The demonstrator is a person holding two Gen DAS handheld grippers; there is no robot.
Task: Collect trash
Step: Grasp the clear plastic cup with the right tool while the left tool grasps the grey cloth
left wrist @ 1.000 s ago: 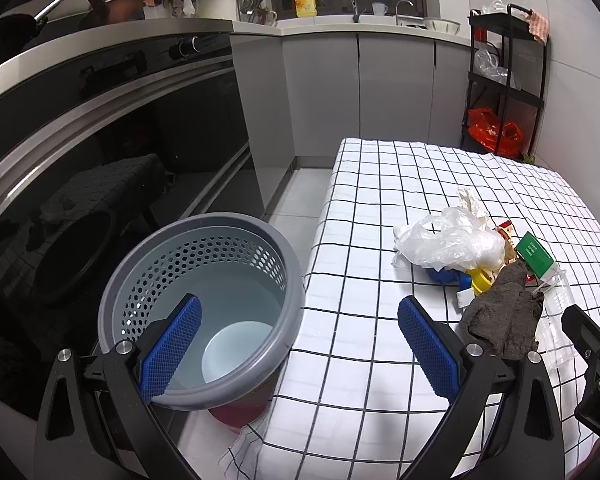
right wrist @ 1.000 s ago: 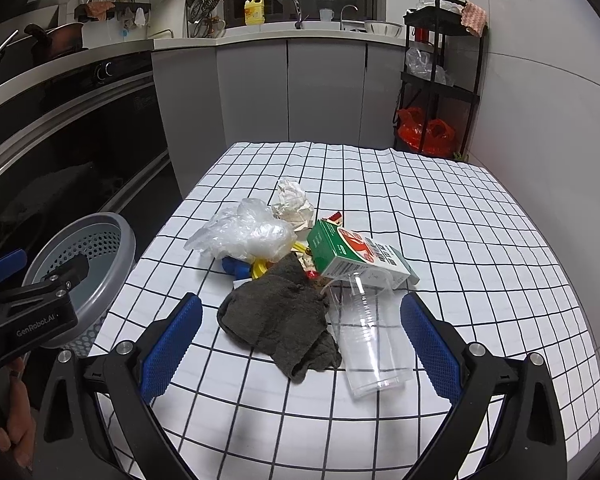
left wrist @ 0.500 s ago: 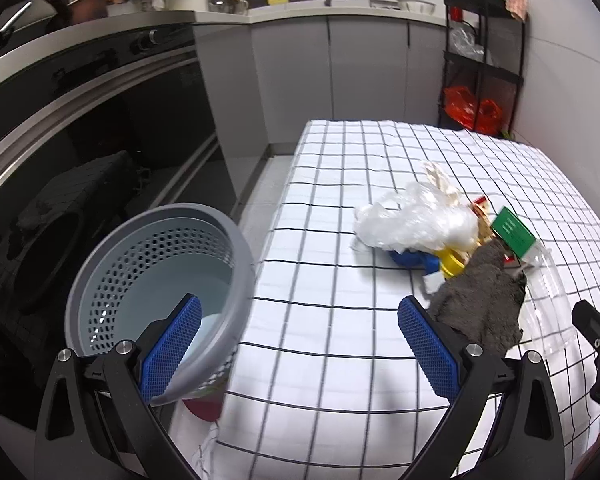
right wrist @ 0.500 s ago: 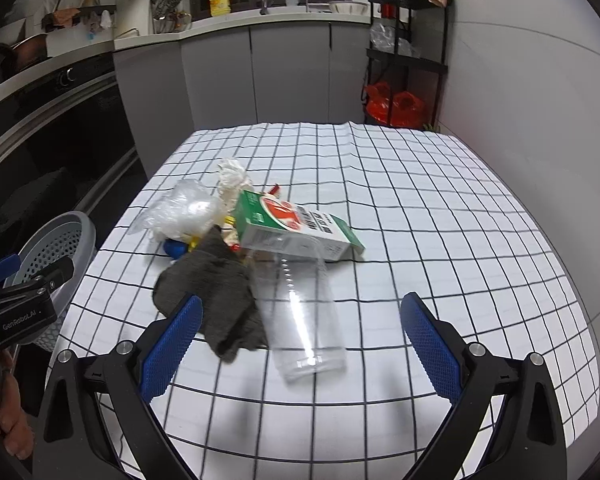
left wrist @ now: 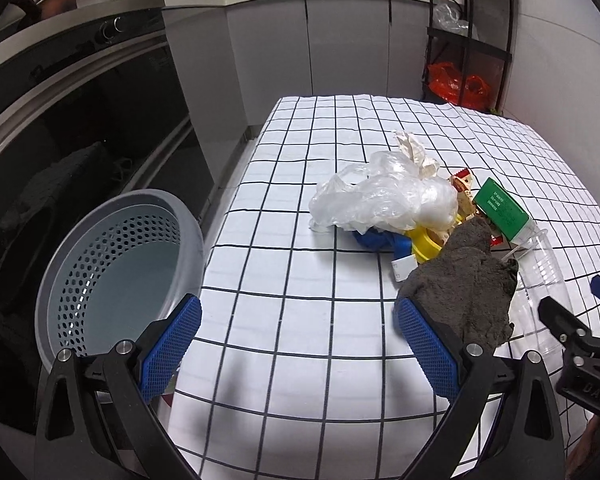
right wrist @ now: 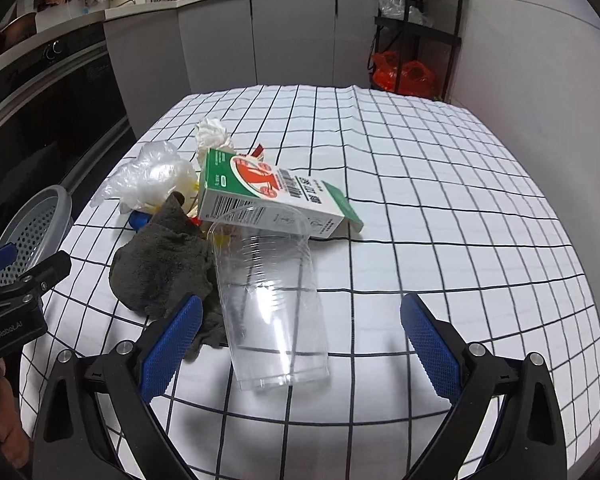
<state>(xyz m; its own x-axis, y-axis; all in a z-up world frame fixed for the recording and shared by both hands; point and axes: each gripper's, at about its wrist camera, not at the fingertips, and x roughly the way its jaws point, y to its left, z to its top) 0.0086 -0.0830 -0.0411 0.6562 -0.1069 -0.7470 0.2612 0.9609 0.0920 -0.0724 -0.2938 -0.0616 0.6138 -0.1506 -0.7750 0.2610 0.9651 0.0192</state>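
A trash pile lies on the checked tablecloth (left wrist: 300, 280): a clear plastic cup (right wrist: 272, 300) on its side, a green and white carton (right wrist: 276, 196), a dark grey rag (right wrist: 160, 268), a clear plastic bag (left wrist: 380, 200), crumpled white paper (right wrist: 212, 136), and blue and yellow bits (left wrist: 400, 244). A grey perforated bin (left wrist: 116, 272) stands off the table's left edge. My left gripper (left wrist: 300, 344) is open above the table's near edge, the rag (left wrist: 468, 284) by its right finger. My right gripper (right wrist: 300, 344) is open, the cup's base between its fingers.
Grey kitchen cabinets (left wrist: 340, 40) and a dark oven front (left wrist: 80, 120) line the back and left. A black shelf rack (left wrist: 468, 40) with red bags stands at the back right. A white wall (right wrist: 540, 60) borders the table's right side.
Both grippers have moved forward and right over the table. The bin has slid to the left of the left view. The cup now lies between the right fingers.
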